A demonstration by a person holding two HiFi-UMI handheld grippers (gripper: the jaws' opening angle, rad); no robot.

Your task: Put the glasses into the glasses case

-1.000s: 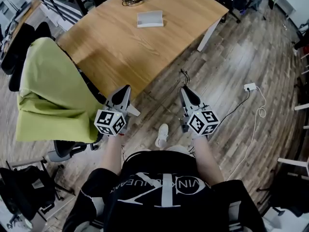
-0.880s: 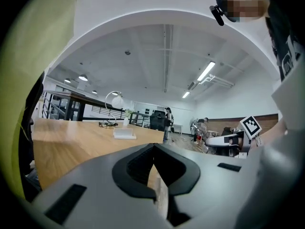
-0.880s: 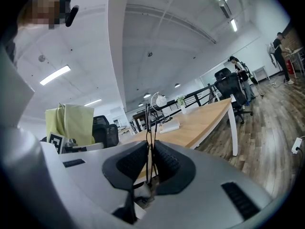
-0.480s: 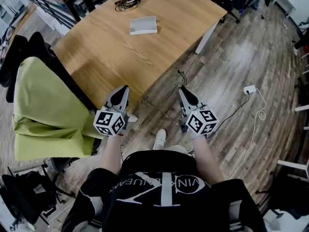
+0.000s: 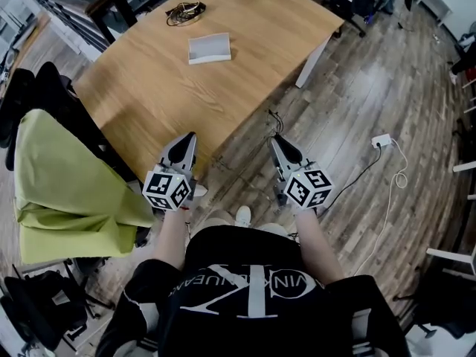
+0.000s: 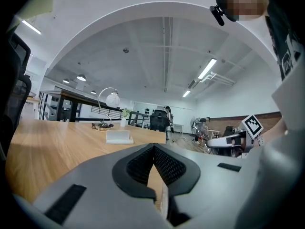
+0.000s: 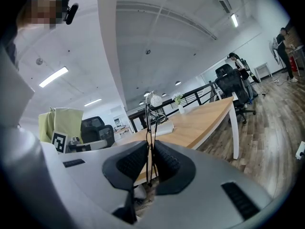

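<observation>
Step in hand: approach; nothing grasped yet. Left: green-draped chair (image 5: 67, 192) crowds table (image 5: 134, 110) corner. Your left gripper (image 5: 190, 135): fingers together, empty, at table's near edge. Upper left: glasses (image 5: 184, 11) near far edge; glasses case (image 5: 209, 48) just nearer, apart from them. Next: step in, spread fingers, reach across. Your right gripper (image 5: 274, 137): fingers thin slit apart, nothing held; dangling cable (image 5: 277, 117) just ahead. Open floor (image 5: 372, 80) right.
</observation>
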